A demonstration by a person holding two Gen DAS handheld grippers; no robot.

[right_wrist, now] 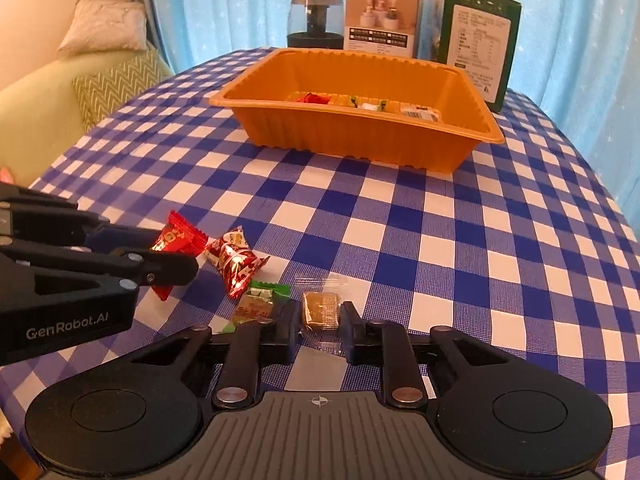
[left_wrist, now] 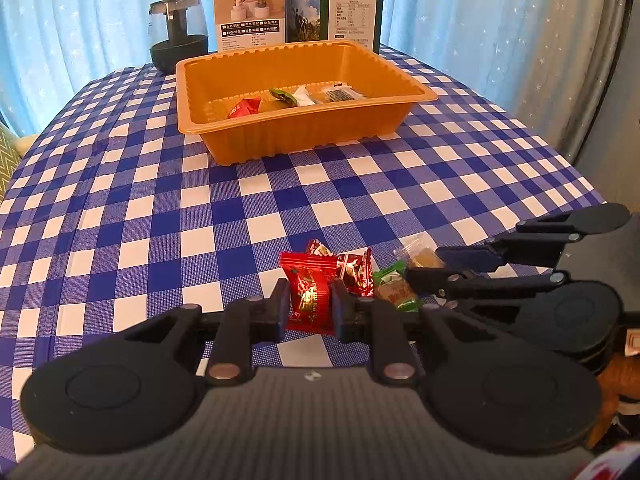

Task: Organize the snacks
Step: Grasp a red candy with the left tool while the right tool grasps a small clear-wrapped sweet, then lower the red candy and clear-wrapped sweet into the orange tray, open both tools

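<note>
My left gripper [left_wrist: 310, 304] is shut on a red wrapped candy [left_wrist: 306, 292], held just above the checked cloth; in the right wrist view this gripper [right_wrist: 176, 252] comes in from the left with that red candy [right_wrist: 174, 238]. My right gripper [right_wrist: 320, 320] is shut on a brown candy in a clear wrapper [right_wrist: 320, 309], and the left wrist view shows the same gripper [left_wrist: 426, 265] at the right. Between them on the cloth lie a red patterned candy [right_wrist: 234, 260] and a green candy [right_wrist: 258, 304]. The orange tray [left_wrist: 300, 138] stands further back with several wrapped snacks inside.
Behind the tray stand a dark jar-like device [left_wrist: 179, 32], a white box [left_wrist: 250, 12] and a green box [left_wrist: 352, 4], with blue curtains beyond. A sofa with cushions [right_wrist: 108, 80] lies past the table's left edge. Checked cloth [right_wrist: 440, 248] stretches between the candies and the tray.
</note>
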